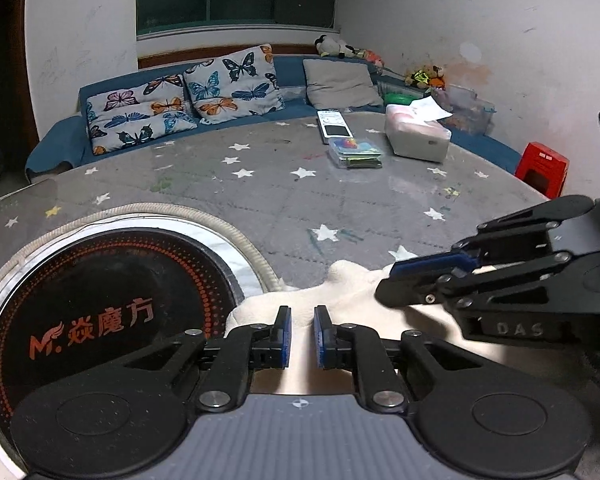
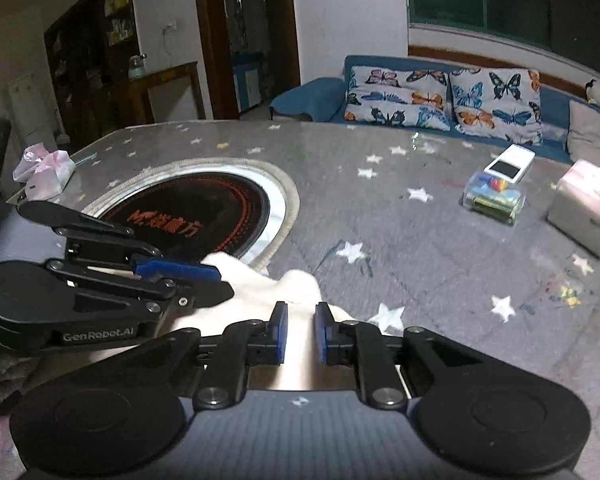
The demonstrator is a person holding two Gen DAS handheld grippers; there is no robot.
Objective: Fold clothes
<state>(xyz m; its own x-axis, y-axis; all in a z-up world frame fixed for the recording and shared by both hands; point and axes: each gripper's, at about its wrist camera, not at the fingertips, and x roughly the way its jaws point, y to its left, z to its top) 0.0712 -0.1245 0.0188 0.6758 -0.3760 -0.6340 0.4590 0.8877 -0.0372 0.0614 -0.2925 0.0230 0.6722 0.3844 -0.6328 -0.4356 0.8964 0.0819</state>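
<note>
both tongs — cream cloth (image 1: 340,292) edge

My left gripper (image 1: 300,336) and right gripper (image 2: 301,334) sit side by side at the near edge of the tabletop (image 1: 260,184), both over the garment (image 1: 340,288) lying there. To my left, an inset round cooktop (image 1: 100,320) touches the garment's edge. Farther back on the right lie a remote (image 1: 334,126), a clear box (image 1: 356,152) just before it, and a tissue box (image 1: 418,136) beside them. A sofa (image 1: 292,72) with cushions (image 1: 228,80) runs behind the tabletop.
</note>
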